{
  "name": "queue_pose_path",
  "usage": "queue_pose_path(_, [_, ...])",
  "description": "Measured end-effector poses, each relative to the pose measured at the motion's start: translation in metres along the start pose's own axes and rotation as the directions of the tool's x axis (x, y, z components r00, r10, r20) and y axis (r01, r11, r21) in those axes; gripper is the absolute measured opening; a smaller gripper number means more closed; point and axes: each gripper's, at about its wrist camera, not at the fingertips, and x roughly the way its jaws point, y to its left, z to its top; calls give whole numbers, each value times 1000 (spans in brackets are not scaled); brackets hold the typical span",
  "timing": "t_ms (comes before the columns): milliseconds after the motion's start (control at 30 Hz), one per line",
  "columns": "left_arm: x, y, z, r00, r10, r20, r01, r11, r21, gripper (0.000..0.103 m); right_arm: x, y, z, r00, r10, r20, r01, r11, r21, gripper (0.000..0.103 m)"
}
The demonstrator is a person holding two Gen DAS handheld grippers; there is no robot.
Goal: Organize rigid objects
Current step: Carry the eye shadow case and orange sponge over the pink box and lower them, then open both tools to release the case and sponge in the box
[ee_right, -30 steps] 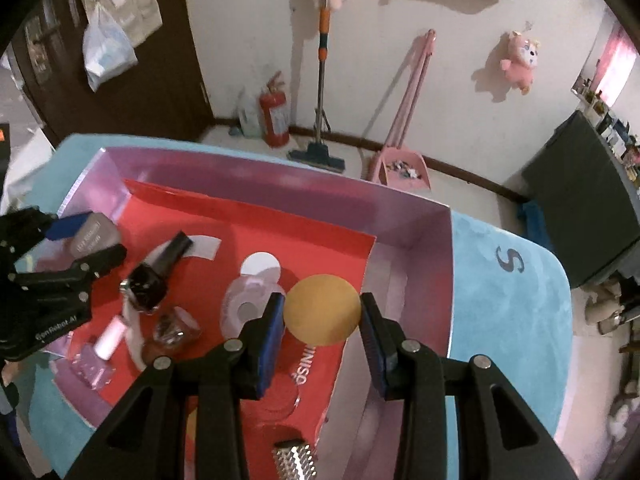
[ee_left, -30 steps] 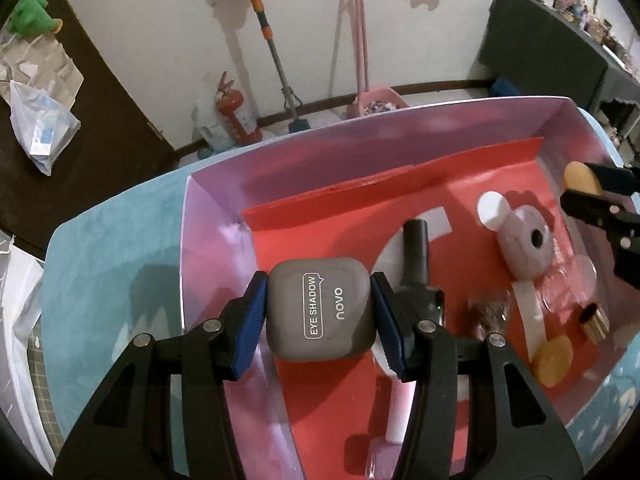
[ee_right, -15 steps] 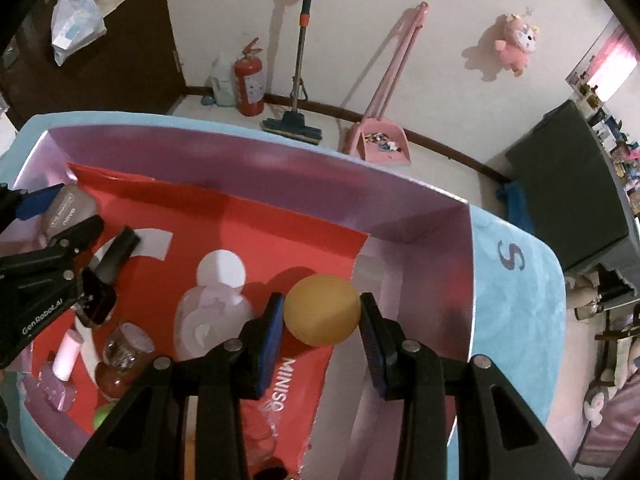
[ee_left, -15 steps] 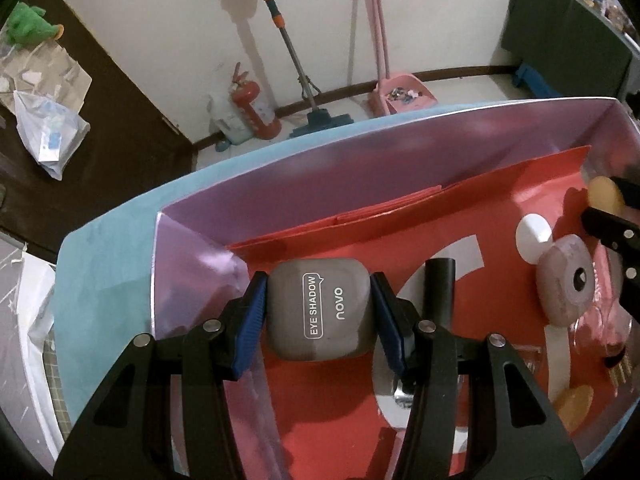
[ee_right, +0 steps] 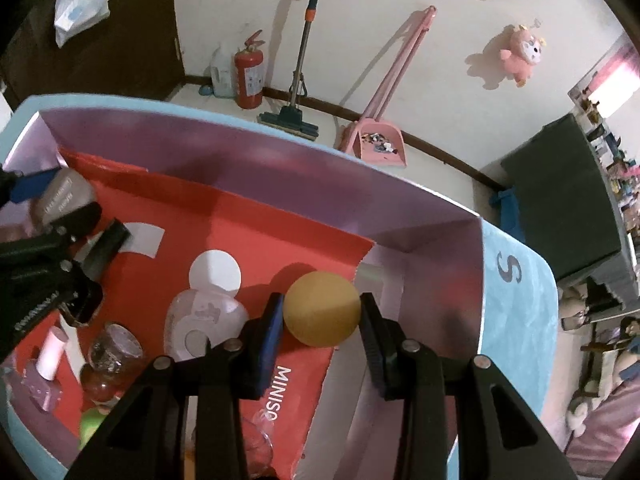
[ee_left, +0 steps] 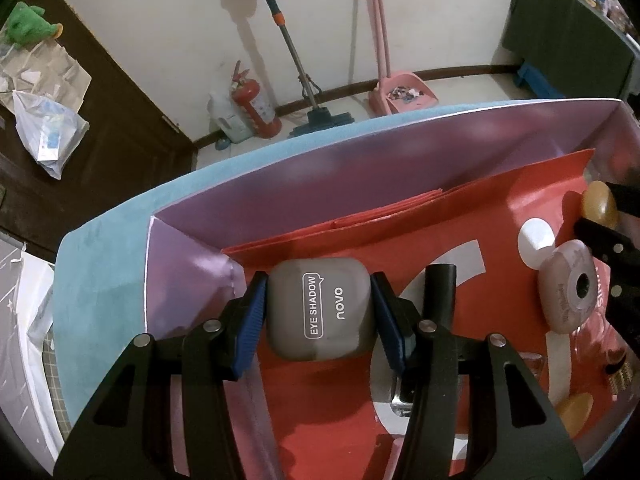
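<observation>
Eyeshadow case (ee_left: 321,309) pinched in left tongs (ee_left: 320,316), ball (ee_right: 322,309) in right tongs (ee_right: 323,320), over pink box (ee_right: 248,160) w/ red liner (ee_right: 256,236).

"EYE SHADOW novo" on grey case (ee_left: 321,309) ("MINISO" on red bag (ee_right: 276,392))

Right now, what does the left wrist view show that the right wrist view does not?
Only the left wrist view shows the green plush toy and the words EYE SHADOW readable on the grey case. Only the right wrist view shows the letter S and the MINISO print. Both show the fire extinguisher, the pink dustpan and the orange ball.
</observation>
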Motion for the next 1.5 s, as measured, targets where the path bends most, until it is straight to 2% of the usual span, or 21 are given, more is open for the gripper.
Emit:
queue_pose_path(467, [8, 3, 0, 1000, -10, 11, 10, 1000, -3, 50, -1, 2, -6, 1000, -22, 0, 22, 1000, -15, 40])
queue_pose_path(600, [4, 5, -1, 1000, -18, 25, 19, 1000, -9, 50, -2, 5, -6, 1000, -31, 3, 31, 999, -15, 44])
queue_pose_path(733, [2, 10, -4, 999, -24, 35, 25, 999, -24, 60, -4, 7, -7, 999, -34, 9, 35, 999, -15, 48])
queue_pose_path(1000, [-11, 22, -9, 996, -60, 69, 64, 997, -53, 62, -20, 2, -5, 999, -25, 36, 25, 1000, -2, 53])
queue_pose_path(1100, [-23, 29, -14, 991, -82, 105, 91, 993, -79, 64, -29, -2, -5, 998, -18, 54, 18, 1000, 6, 57])
queue_pose_path(1200, [-37, 36, -23, 983, -95, 157, 114, 987, -114, 74, -44, -8, -9, 995, 9, 96, -11, 1000, 28, 61])
queue_pose_path(1267, [-48, 39, -30, 976, -112, 188, 136, 984, -117, 74, -55, -11, -13, 991, 23, 128, -29, 999, 44, 64])
queue_pose_path(1367, [-64, 42, -40, 965, -131, 229, 163, 978, -128, 74, -78, -19, -25, 980, 37, 197, -52, 996, 72, 65])
queue_pose_path(1500, [-90, 47, -59, 944, -129, 303, 176, 975, -134, 77, -108, -24, -43, 958, 73, 278, -102, 991, 92, 76])
